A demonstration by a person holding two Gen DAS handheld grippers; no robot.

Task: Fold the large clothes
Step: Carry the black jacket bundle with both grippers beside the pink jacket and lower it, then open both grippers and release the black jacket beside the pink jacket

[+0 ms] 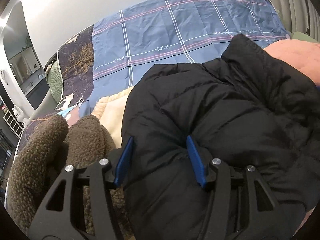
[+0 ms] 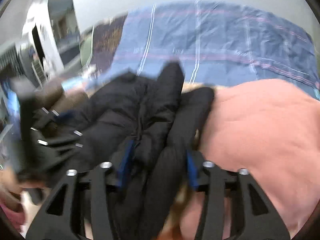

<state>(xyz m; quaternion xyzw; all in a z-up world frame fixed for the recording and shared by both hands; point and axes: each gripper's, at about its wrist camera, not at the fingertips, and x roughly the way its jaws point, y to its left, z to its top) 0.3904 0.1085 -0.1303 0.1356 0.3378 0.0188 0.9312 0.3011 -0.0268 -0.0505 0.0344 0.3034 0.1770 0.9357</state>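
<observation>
Black puffer jacket point(image 1: 220, 108) is lying bunched on the bed, over the blue plaid sheet point(image 1: 170, 36). Left gripper point(image 1: 160, 160) is pinching a thick fold of it between its blue pads. Right gripper point(image 2: 158, 160) has jacket folds sitting between its jaws; blur is hiding whether the pads are pressing. Brown fleece point(image 1: 50, 140) is sitting just left, pink blanket point(image 2: 260, 124) just right.

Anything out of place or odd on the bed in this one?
Nothing damaged or spilled. The black puffer jacket lies bunched up, not flat, overlapping a brown fleece and a pink garment.
</observation>
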